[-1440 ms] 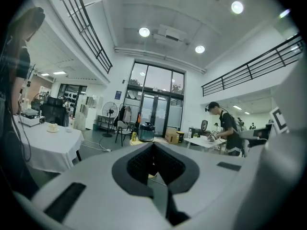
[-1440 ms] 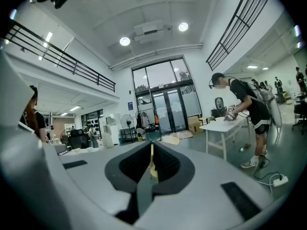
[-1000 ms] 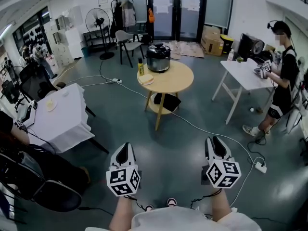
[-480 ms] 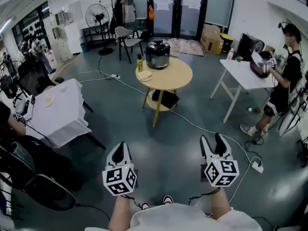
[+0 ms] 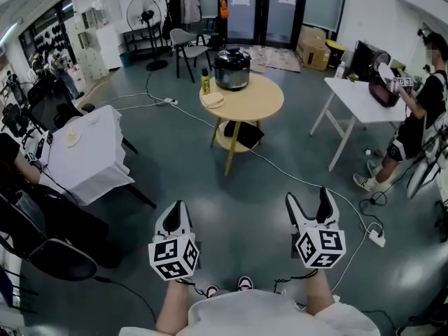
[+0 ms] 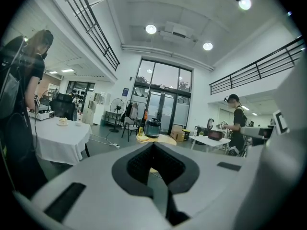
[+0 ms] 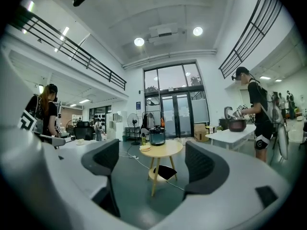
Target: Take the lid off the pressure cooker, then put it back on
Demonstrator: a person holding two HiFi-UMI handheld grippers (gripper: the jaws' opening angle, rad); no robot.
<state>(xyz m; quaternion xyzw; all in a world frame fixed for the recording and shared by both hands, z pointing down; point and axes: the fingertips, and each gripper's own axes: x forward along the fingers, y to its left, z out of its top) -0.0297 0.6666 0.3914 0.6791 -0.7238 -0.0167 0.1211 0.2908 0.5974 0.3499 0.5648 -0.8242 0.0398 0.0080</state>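
Observation:
The black and silver pressure cooker (image 5: 232,67) stands with its lid on at the back of a round wooden table (image 5: 252,103), far ahead across the floor. It also shows small in the left gripper view as the cooker (image 6: 152,127) and in the right gripper view as the cooker (image 7: 157,136). My left gripper (image 5: 175,208) is held low in front of me, its jaws shut on nothing. My right gripper (image 5: 308,200) hangs beside it; its jaws have just been opening and stand open, with nothing between them (image 7: 158,171).
A yellow bottle (image 5: 206,82) and a small dish (image 5: 213,100) share the round table. A white-clothed table (image 5: 84,152) and dark chairs (image 5: 49,257) are at left. At right stand a white folding table (image 5: 360,100) and a person (image 5: 420,110). Cables (image 5: 280,177) cross the floor.
The right gripper's jaws have spread from nearly together to wide apart. The left gripper stays shut. Both grippers have kept their places.

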